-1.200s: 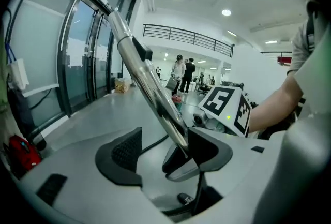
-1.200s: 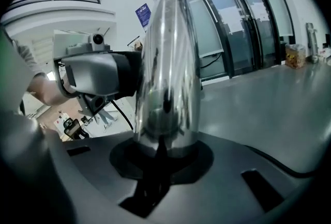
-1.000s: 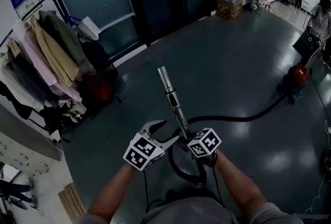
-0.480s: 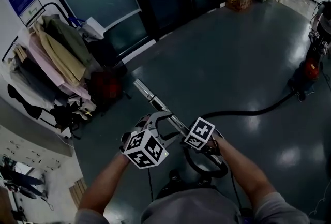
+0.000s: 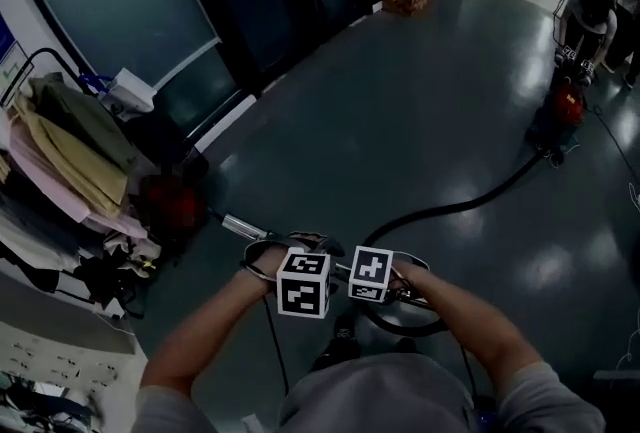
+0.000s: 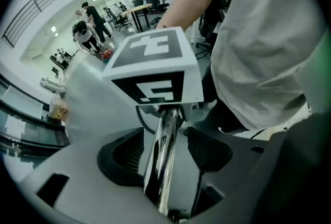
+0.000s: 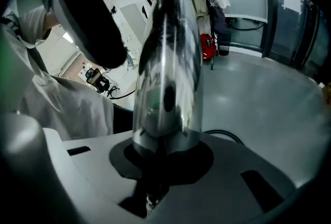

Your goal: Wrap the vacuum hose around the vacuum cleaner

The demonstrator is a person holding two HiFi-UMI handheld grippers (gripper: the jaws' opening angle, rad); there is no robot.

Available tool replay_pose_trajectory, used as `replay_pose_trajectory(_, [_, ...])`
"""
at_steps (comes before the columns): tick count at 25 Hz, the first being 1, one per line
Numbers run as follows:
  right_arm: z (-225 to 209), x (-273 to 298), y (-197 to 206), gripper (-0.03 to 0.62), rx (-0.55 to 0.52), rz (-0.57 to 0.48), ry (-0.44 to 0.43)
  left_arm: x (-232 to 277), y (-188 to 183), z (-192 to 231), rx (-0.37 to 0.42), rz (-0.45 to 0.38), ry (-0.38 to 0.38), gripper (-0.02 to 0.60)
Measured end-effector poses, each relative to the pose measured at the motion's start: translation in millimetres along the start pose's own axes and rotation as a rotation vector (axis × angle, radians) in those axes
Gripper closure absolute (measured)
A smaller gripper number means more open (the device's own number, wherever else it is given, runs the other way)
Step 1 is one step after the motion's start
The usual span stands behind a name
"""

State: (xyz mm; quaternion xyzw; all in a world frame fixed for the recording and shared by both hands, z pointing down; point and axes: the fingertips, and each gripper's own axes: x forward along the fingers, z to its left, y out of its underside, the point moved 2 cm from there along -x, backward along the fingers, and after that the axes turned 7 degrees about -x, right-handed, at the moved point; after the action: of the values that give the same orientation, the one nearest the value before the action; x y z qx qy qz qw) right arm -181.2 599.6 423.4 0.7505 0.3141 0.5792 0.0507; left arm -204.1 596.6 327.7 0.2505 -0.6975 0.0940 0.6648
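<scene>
The floor (image 5: 400,121) was viewed steeply from above by the head camera. The chrome wand (image 5: 238,224) was seen at very close range, along the jaws, in both gripper views. These were faced opposite ways: the left towards the person's shirt (image 6: 269,36), the right towards the clothes rack (image 5: 70,146), which was shared with the head view.

We wear a light grey short-sleeved shirt (image 5: 385,403). Our left gripper (image 6: 163,151) and right gripper (image 7: 165,153) are pale grey shells with dark pads on the fingers (image 6: 126,158), each carrying a white cube (image 5: 303,283) with black square markers.
</scene>
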Motion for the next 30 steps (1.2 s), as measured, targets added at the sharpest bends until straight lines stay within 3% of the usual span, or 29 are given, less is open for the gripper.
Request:
replay_pose_trajectory(8, [-35,8,-14,0.530,0.149,0.049,0.040,36,40,29,0.217,0.064,0.147,0.313])
replay_pose_trajectory(13, [-49,8,-21,0.530,0.216,0.064,0.065,50,56,42,0.309,0.084,0.187,0.319])
replay_pose_trajectory(17, [-56,10,-24,0.530,0.273,0.076,0.076,55,59,56,0.341,0.045,0.163,0.403])
replay_pose_trajectory(26, [-56,26,-25,0.528,0.327,0.083,0.074,68,69,51,0.378,-0.014,0.178,0.408])
replay_pose_trajectory(30, [-62,25,-29,0.528,0.294,0.068,0.127,68,76,53,0.339,-0.039,0.171,0.408])
